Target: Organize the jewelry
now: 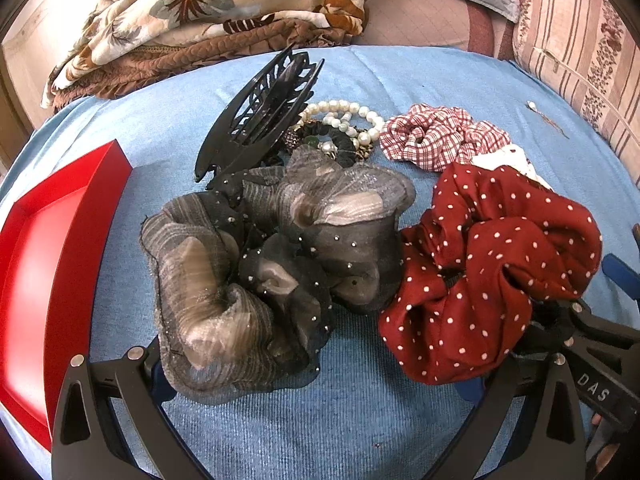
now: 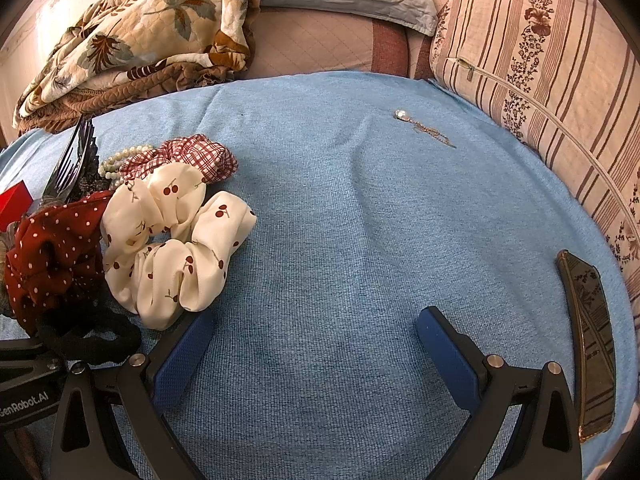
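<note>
1. A red tray (image 1: 48,264) is seen at 9 o'clock in the left wrist view, on the blue cloth (image 1: 400,80); in the right wrist view only a red corner (image 2: 14,200) is shown at the left edge.
2. A grey gauze scrunchie (image 1: 272,264) is found at the centre of the left wrist view, between the spread fingers of the left gripper (image 1: 316,364), which is held open and grips nothing. Little of this scrunchie is shown in the right wrist view.
3. A black claw clip (image 1: 260,120) stands at 12 o'clock, with pearl bracelets (image 1: 352,116) just beside it.
4. A checked scrunchie (image 1: 440,140) lies at 1 o'clock, and a red dotted scrunchie (image 1: 492,264) at 3 o'clock, touching the grey one.
5. A white cherry-print scrunchie (image 2: 176,248) is shown whole only in the right wrist view, at 9 o'clock, touching the red dotted one.
6. The right gripper (image 2: 316,340) is held wide open over bare cloth.
7. A small chain (image 2: 424,128) lies at 1 o'clock, well apart from the pile.
8. A dark patterned flat object (image 2: 592,340) at 4 o'clock is seen in the right wrist view alone.
</note>
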Demonstrator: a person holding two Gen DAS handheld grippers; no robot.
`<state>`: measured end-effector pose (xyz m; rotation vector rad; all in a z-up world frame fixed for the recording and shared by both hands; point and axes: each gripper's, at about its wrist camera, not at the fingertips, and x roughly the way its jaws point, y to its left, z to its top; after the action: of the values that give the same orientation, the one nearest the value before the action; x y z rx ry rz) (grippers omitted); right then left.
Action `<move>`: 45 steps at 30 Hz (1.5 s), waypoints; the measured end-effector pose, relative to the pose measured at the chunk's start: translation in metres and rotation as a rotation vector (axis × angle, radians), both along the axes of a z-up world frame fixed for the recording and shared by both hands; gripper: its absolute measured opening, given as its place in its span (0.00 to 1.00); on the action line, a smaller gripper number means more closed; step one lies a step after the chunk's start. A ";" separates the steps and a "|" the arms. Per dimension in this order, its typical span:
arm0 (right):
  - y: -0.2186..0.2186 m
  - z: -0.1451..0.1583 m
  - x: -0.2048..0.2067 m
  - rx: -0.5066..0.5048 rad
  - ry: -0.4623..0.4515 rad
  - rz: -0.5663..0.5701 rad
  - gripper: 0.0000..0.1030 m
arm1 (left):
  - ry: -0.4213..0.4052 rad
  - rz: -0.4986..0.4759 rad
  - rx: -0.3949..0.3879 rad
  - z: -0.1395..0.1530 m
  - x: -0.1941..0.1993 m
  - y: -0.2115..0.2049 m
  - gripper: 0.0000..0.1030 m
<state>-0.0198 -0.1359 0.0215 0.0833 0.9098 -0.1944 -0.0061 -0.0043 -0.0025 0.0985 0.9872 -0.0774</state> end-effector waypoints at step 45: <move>0.029 0.105 -0.154 0.114 -0.229 -0.024 1.00 | -0.363 0.116 -0.008 0.148 -0.179 0.100 1.00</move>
<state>-0.1735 -0.1070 0.1260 0.2181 0.6910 -0.1513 -0.1851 0.0957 0.1452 0.0453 0.6283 0.0421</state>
